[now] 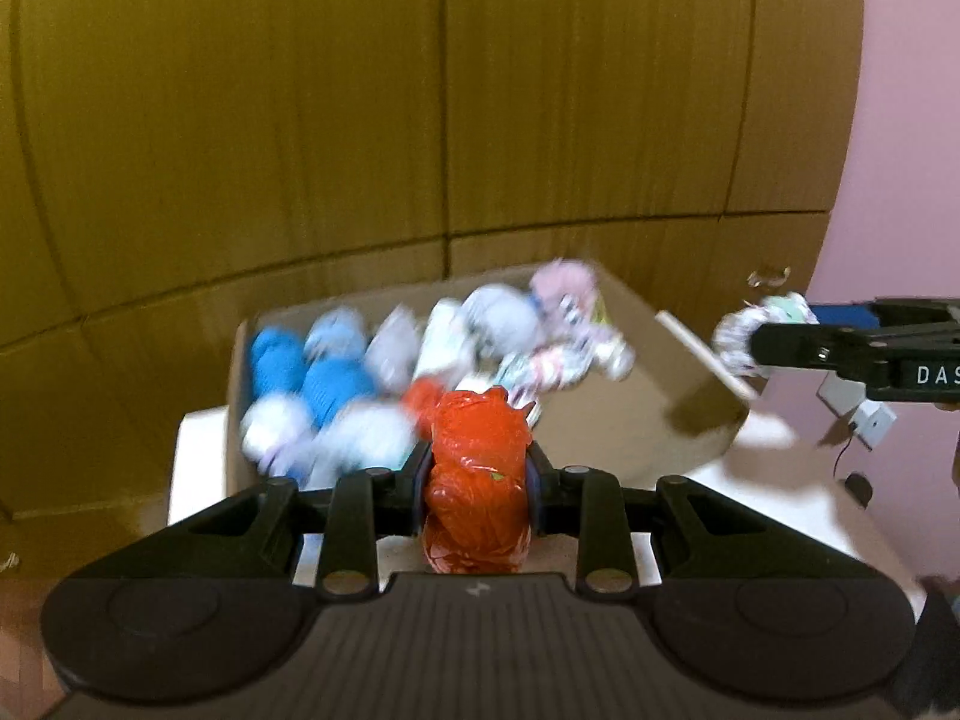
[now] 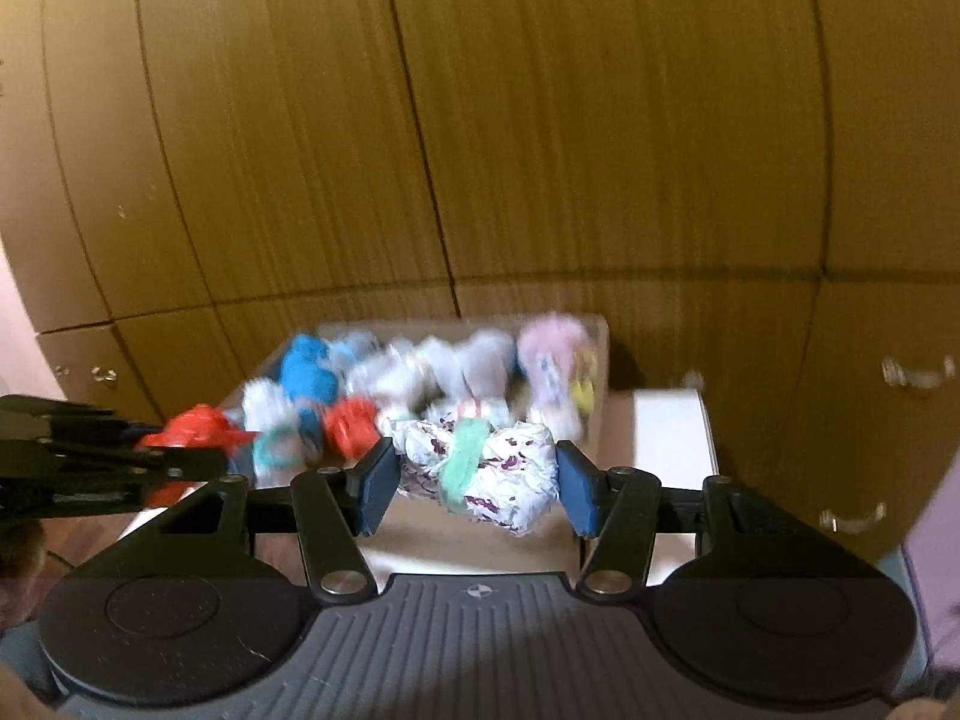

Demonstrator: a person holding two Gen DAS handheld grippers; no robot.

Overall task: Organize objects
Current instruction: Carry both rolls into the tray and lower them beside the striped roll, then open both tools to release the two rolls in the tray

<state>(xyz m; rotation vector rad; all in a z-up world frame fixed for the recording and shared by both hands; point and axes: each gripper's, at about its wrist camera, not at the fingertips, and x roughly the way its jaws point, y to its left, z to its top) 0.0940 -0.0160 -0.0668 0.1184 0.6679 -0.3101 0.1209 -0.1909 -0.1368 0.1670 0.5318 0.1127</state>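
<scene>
Clamped at lower centre of the left wrist view, the left gripper squeezes a crumpled red bundle. At lower centre of the right wrist view, the right gripper has its blue pads on either side of a white patterned bundle with a green band, seemingly holding it. Beyond both, a cardboard box on the white desk holds blurred blue, white and pink bundles. Wooden cabinets fill the upper frame.

Your left hand-held gripper is level and pointing forward, its jaws clamped tight on the red bundle. Your right hand-held gripper is also level, its blue pads set wider, each touching a side of the white patterned bundle. The two grippers are side by side, apart.
</scene>
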